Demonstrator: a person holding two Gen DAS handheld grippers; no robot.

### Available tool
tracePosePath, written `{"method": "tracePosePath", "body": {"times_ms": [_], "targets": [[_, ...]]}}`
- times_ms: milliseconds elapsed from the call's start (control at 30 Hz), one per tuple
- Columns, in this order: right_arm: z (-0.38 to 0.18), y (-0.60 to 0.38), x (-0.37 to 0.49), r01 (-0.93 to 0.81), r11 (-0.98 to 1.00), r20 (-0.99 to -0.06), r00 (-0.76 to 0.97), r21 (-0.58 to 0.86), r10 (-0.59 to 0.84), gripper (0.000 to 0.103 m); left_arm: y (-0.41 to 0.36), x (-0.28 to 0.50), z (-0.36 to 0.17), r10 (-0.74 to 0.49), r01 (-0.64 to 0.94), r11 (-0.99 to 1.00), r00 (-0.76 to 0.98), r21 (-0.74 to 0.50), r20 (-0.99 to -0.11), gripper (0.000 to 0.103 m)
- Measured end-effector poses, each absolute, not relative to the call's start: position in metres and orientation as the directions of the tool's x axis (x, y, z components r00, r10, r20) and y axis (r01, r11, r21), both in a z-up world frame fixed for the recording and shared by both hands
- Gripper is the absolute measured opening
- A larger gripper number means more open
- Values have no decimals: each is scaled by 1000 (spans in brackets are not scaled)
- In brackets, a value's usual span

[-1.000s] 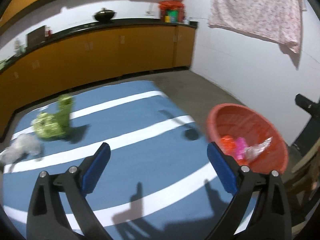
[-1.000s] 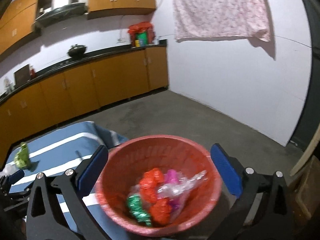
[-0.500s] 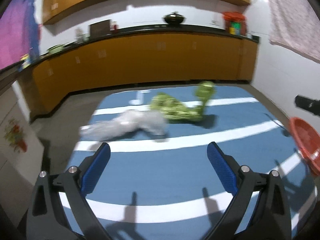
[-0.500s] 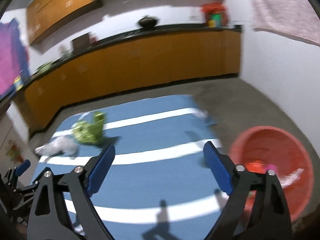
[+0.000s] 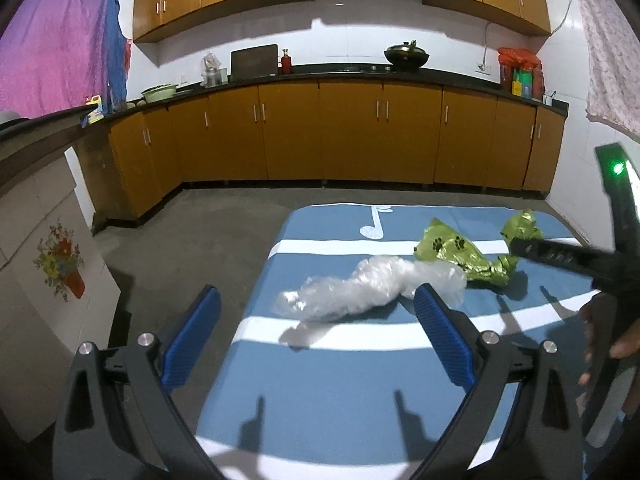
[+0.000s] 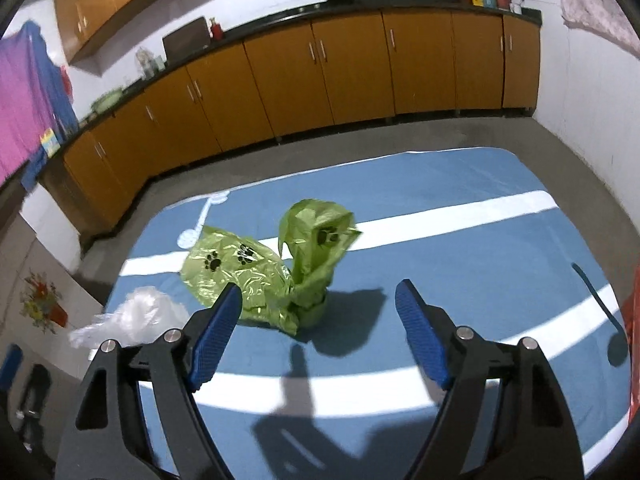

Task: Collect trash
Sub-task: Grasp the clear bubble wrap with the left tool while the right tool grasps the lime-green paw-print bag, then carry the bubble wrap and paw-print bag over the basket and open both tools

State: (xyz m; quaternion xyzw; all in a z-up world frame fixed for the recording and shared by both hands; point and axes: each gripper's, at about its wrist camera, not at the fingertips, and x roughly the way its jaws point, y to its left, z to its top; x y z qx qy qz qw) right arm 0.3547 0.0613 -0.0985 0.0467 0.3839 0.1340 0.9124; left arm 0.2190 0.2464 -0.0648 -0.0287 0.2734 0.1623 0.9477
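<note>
A crumpled clear plastic bag (image 5: pixel 372 286) lies on the blue striped table (image 5: pixel 340 392), just ahead of my open, empty left gripper (image 5: pixel 316 320). A crumpled green bag with black paw prints (image 5: pixel 464 254) lies to its right. In the right wrist view the green bag (image 6: pixel 272 270) sits just ahead of my open, empty right gripper (image 6: pixel 320 312), and the clear bag (image 6: pixel 132 320) lies at the left. The red basket's rim (image 6: pixel 632 312) shows at the right edge.
The right gripper's body and the hand holding it (image 5: pixel 600 276) cross the right side of the left wrist view. Orange kitchen cabinets (image 5: pixel 320 132) run along the far wall. A white cabinet with a flower sticker (image 5: pixel 48 280) stands left of the table.
Both grippers have swung left, away from the red basket with its collected trash, and closed in on the two bags at the table's left end. Both stay open.
</note>
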Motion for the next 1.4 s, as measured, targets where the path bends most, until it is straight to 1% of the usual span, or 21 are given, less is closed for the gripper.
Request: {"method": "tracePosePath", "body": {"times_ms": [33, 133, 200, 233, 267, 300, 333, 367, 533, 733, 767, 833, 1000, 1033, 1067, 1167, 1267, 1400], "targets": [[-103, 63, 355, -206, 963, -693, 668, 175, 270, 74, 247, 224, -65, 285, -320, 947, 798, 26, -531, 95], [-112, 61, 365, -199, 962, -717, 642, 186, 271, 51, 257, 239, -68, 241, -299, 954, 798, -16, -552, 95], [-115, 59, 370, -198, 961, -732, 623, 193, 275, 20, 261, 252, -72, 222, -286, 958, 789, -22, -573, 95], [-115, 58, 370, -201, 961, -730, 626, 190, 275, 15, 263, 257, -75, 219, -280, 960, 781, -16, -585, 95], [-114, 57, 367, -202, 962, -724, 635, 181, 270, 7, 266, 266, -79, 215, -271, 962, 769, -3, -602, 93], [-112, 54, 364, -201, 968, -720, 648, 151, 247, 6, 267, 272, -81, 213, -265, 964, 758, 7, -617, 90], [-110, 50, 361, -197, 972, -714, 663, 126, 227, 6, 269, 276, -84, 215, -264, 964, 746, 17, -630, 81], [-108, 43, 358, -188, 976, -711, 672, 109, 208, 5, 271, 283, -87, 208, -255, 967, 731, 22, -650, 76], [-107, 12, 351, -153, 982, -712, 677, 115, 189, 5, 277, 303, -102, 173, -227, 974, 700, 13, -693, 75], [-113, -9, 343, -134, 982, -729, 659, 132, 187, 5, 280, 315, -120, 93, -162, 987, 683, -26, -724, 74], [-113, -9, 343, -133, 982, -729, 658, 133, 188, 5, 280, 315, -122, 77, -152, 988, 680, -37, -729, 68], [-113, -11, 342, -132, 982, -731, 656, 135, 189, 5, 278, 313, -125, 20, -116, 990, 678, -80, -735, 60], [-113, -18, 334, -122, 980, -735, 648, 157, 199, 5, 263, 308, -130, -59, -34, 993, 670, -111, -740, 49], [-114, -19, 332, -122, 980, -736, 647, 159, 200, 5, 259, 307, -133, -70, -19, 994, 661, -110, -747, 43], [-114, -21, 329, -121, 980, -736, 648, 158, 199, 5, 256, 307, -136, -81, -8, 993, 654, -115, -752, 35], [-113, -29, 321, -116, 981, -736, 649, 156, 194, 5, 246, 310, -143, -106, 13, 992, 630, -126, -769, 20], [-112, -41, 315, -95, 982, -737, 651, 161, 184, 5, 242, 313, -141, -126, 23, 989, 638, -146, -760, 13], [-109, -57, 306, -71, 982, -735, 654, 173, 177, 5, 230, 312, -143, -130, 34, 990, 637, -140, -760, 11]]}}
